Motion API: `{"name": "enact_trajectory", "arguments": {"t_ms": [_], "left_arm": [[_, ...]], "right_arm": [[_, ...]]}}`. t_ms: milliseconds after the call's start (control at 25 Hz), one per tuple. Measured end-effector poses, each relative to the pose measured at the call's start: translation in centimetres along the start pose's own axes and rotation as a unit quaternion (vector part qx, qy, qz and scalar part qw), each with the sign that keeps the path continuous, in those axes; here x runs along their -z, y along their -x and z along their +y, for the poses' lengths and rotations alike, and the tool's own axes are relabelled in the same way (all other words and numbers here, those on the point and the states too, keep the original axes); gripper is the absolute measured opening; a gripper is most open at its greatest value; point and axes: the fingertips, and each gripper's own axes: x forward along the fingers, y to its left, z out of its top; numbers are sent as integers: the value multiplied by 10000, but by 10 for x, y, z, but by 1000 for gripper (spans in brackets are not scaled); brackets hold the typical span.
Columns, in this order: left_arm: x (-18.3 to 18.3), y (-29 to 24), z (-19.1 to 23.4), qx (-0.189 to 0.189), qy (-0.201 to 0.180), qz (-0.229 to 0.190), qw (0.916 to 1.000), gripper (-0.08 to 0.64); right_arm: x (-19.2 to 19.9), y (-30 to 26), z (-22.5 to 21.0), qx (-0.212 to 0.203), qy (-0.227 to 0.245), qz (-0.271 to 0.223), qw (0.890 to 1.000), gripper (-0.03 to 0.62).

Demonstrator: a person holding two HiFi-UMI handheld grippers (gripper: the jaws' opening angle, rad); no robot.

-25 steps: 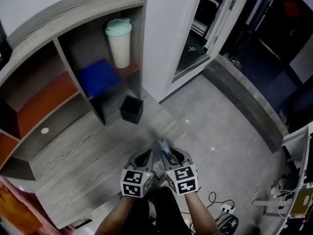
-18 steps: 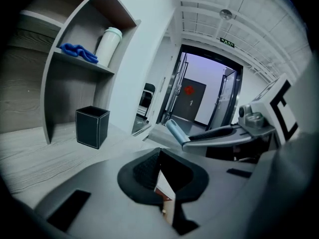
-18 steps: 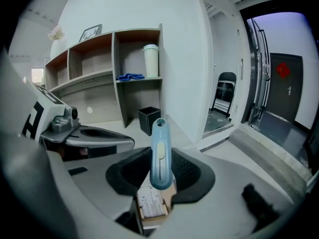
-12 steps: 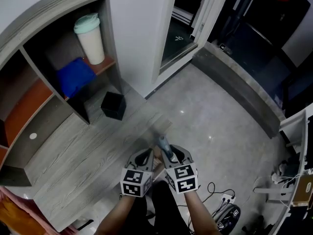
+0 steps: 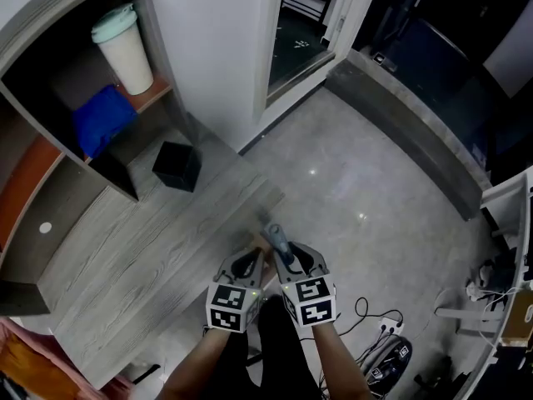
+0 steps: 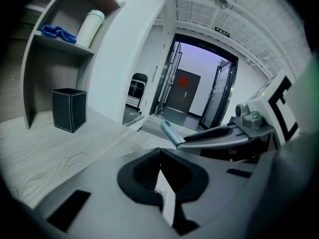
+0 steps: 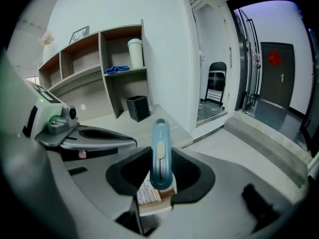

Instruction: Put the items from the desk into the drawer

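Grey counter (image 5: 141, 240) carries a black box (image 5: 176, 166); well nearer the person than that box, right tongs (image 7: 160, 178) clench a blue cutter (image 7: 160, 143), presumably bound for the unseen drawer. Left tongs (image 6: 159, 156) are pinched together, empty.

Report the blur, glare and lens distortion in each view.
Head view: the blue utility knife and the desk beside it are smeared; small glare spots shine on the grey floor. Left gripper view: strong fisheye bends the shelf unit, corners go black, the left gripper near the lens is soft. Right gripper view: same fisheye and dark corners; the blue utility knife is sharp.
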Motion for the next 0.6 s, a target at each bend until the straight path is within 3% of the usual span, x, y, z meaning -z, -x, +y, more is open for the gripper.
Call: {"name": "enact_trajectory", "arguments": {"t_ms": [600], "left_arm": [[45, -35, -3, -88, 102, 162, 9998, 9]], "right_arm": [[46, -35, -10, -258, -162, -5, 9995, 133]]}}
